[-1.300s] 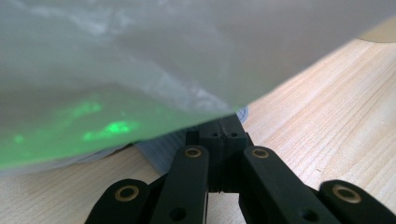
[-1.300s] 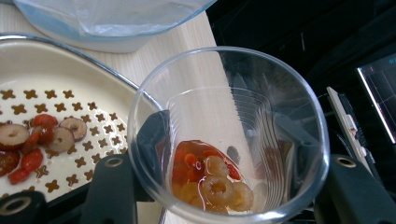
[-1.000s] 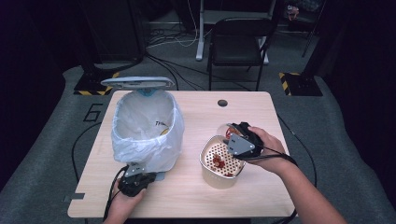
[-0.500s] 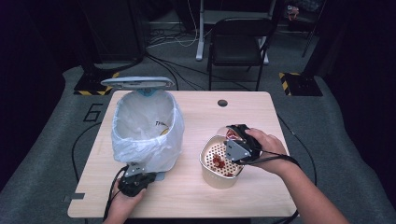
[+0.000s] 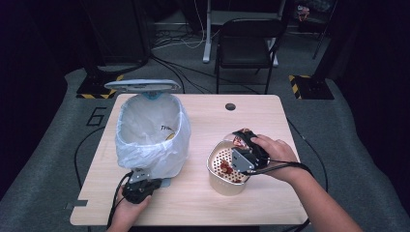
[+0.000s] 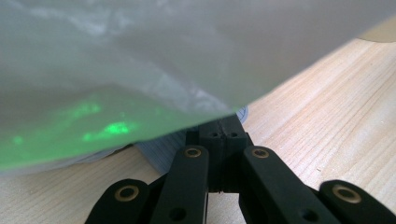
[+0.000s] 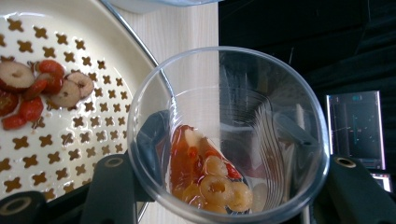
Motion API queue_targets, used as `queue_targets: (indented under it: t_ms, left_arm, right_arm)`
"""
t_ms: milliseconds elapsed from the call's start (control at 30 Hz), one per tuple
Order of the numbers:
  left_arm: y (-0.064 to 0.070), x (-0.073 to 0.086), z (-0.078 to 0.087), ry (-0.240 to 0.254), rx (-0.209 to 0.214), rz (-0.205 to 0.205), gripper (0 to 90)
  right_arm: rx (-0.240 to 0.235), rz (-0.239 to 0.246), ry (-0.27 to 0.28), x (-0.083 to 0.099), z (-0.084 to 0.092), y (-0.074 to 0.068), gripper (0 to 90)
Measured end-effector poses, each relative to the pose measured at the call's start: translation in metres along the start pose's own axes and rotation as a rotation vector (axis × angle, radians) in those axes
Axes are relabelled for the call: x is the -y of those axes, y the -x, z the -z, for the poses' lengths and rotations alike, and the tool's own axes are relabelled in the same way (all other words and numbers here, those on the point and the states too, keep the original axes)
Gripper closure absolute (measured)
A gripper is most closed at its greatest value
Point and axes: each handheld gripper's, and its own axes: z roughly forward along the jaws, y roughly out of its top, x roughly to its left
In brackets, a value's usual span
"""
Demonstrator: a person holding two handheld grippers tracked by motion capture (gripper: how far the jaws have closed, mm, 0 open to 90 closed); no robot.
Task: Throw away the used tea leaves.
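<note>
Now the right gripper [image 7: 219, 186] clamps a clear cup [image 7: 229, 135]; the left gripper [image 6: 224, 140] is closed.

Cup [image 7: 261, 116]: clear plastic, round rim, tipped toward the strainer; gripped at its sides by the right gripper [image 7: 224, 186]; held over the far right rim of the strainer in the high view [image 5: 240, 140].
Cup contents [image 7: 210, 177]: wet red and pale fruit pieces, ring-shaped slices among them, gathered against the lower wall.
Strainer [image 5: 223, 166]: cream, round, perforated floor with cross-shaped holes; upright on the table's right half.
Strainer contents [image 7: 37, 91]: red pieces and sliced rounds, clustered on the perforated floor.
</note>
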Motion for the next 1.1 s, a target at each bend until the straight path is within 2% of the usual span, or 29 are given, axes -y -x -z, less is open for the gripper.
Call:
queue_targets:
  t_ms: [33, 67, 100, 133, 267, 367, 433, 467, 500, 600, 633, 767, 800, 833, 867, 900, 933, 1000, 1067, 1100]
  left_arm:
    - [0.0, 0.0, 0.0, 0.0, 0.0, 0.0, 90.0]
    - [0.0, 0.0, 0.0, 0.0, -0.001, 0.0, 90.0]
    - [0.0, 0.0, 0.0, 0.0, -0.002, 0.0, 90.0]
    - [0.0, 0.0, 0.0, 0.0, -0.002, -0.001, 90.0]
    - [0.0, 0.0, 0.0, 0.0, -0.002, 0.0, 90.0]
    - [0.002, 0.0, 0.0, 0.005, -0.014, 0.019, 90.0]
    - [0.001, 0.0, 0.0, 0.004, -0.01, 0.014, 90.0]
    - [0.001, 0.0, 0.0, 0.004, -0.01, 0.015, 90.0]
    - [0.001, 0.0, 0.0, 0.004, -0.011, 0.014, 90.0]
    - [0.001, 0.0, 0.0, 0.004, -0.01, 0.013, 90.0]
    - [0.001, 0.0, 0.0, 0.004, -0.011, 0.014, 90.0]
    - [0.001, 0.0, 0.0, 0.004, -0.011, 0.014, 90.0]
    - [0.001, 0.0, 0.0, 0.004, -0.01, 0.014, 90.0]
    - [0.0, 0.0, 0.0, 0.0, 0.003, -0.003, 90.0]
    - [0.0, 0.0, 0.0, 0.0, 0.003, -0.003, 90.0]
    - [0.002, 0.0, 0.0, 0.007, -0.016, 0.021, 90.0]
    - [0.002, 0.0, 0.0, 0.004, -0.014, 0.02, 90.0]
    - [0.0, 0.0, 0.0, 0.001, -0.001, -0.004, 90.0]
    - [0.0, 0.0, 0.0, 0.0, -0.001, -0.003, 90.0]
    - [0.0, 0.0, 0.0, 0.0, -0.002, -0.002, 90.0]
  right_arm:
    - [0.002, 0.016, -0.006, -0.001, 0.0, -0.001, 43.3]
    - [0.006, 0.01, -0.013, -0.001, 0.001, -0.003, 43.3]
    - [0.011, 0.055, -0.016, -0.003, 0.001, -0.004, 43.3]
    - [0.011, 0.055, -0.016, -0.003, 0.001, -0.004, 43.3]
    - [0.018, 0.107, -0.026, -0.006, 0.0, -0.007, 43.3]
    - [0.027, 0.138, -0.04, -0.007, 0.0, -0.01, 43.3]
    - [0.029, 0.168, -0.048, -0.008, 0.0, -0.013, 43.3]
    - [0.029, 0.162, -0.054, -0.008, 0.0, -0.015, 43.3]
    - [0.031, 0.203, -0.054, -0.009, -0.001, -0.015, 43.3]
    - [0.034, 0.23, -0.068, -0.01, -0.002, -0.017, 43.3]
    - [0.043, 0.262, -0.075, -0.011, -0.002, -0.019, 43.4]
    - [0.044, 0.267, -0.079, -0.012, -0.003, -0.022, 43.4]
    - [0.049, 0.285, -0.087, -0.013, -0.003, -0.022, 43.4]
    - [0.051, 0.318, -0.09, -0.014, -0.004, -0.023, 43.4]
    - [0.051, 0.318, -0.09, -0.014, -0.004, -0.023, 43.4]
    - [0.057, 0.319, -0.094, -0.014, -0.004, -0.025, 43.4]
    - [0.056, 0.361, -0.102, -0.014, -0.005, -0.026, 43.4]
    - [0.068, 0.385, -0.103, -0.015, -0.006, -0.029, 43.4]
    - [0.064, 0.417, -0.111, -0.015, -0.007, -0.032, 43.4]
    - [0.064, 0.417, -0.111, -0.015, -0.007, -0.032, 43.4]
